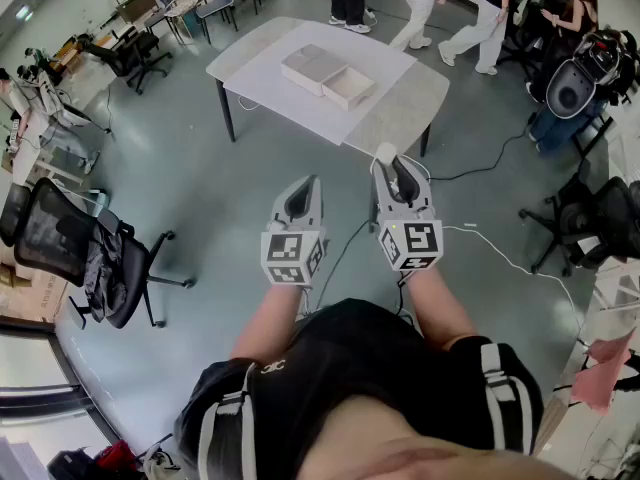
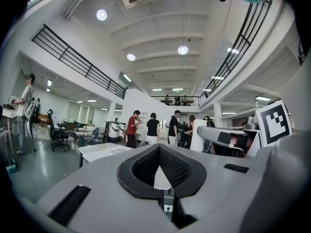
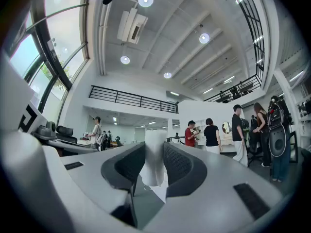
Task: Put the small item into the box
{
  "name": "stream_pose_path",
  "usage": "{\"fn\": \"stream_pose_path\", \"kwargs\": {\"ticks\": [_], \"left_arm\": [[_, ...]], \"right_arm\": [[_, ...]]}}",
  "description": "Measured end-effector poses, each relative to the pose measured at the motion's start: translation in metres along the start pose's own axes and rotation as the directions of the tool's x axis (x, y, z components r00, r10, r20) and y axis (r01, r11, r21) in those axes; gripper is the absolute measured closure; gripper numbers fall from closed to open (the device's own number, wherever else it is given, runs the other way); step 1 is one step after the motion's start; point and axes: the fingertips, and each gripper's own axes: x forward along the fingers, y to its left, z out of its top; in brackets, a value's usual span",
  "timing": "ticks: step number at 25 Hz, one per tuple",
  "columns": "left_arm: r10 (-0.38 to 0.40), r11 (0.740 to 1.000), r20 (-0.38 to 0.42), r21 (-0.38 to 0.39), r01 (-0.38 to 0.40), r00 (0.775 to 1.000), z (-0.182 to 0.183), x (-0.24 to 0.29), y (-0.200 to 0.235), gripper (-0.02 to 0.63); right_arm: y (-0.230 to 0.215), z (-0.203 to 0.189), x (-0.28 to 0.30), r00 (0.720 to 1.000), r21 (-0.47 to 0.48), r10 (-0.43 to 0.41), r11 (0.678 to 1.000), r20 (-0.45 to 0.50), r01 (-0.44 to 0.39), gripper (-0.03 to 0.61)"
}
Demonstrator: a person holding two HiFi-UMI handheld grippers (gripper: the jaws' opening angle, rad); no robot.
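The hall is lit brightly and evenly by round ceiling lamps (image 2: 182,49) and daylight from tall windows (image 3: 29,57). Only soft shadows are cast on the floor (image 1: 200,168). Edges are bent and darkened in both gripper views.

The person holds 2 grippers side by side in front of the body, both pointing forward, with the left forearm (image 1: 266,322) and the right forearm (image 1: 440,304) bare and bent inward at the elbows. The left gripper (image 1: 302,183) has its jaws closed together with nothing between them. The right gripper (image 1: 388,163), slightly further forward, has its jaws pressed on a small white item (image 3: 153,161) that stands upright between the pads.
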Motion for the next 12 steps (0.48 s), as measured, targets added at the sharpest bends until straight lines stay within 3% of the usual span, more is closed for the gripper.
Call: {"fn": "stream_pose_path", "kwargs": {"ticks": [12], "left_arm": [[-0.011,1.000,-0.007,-0.010,0.010,1.000,-0.0018,-0.0027,0.0025,0.609]], "right_arm": [[0.0004,0.0035,-0.0031,0.999,0.029,-0.022,0.999,0.025,0.021,0.459]]}}
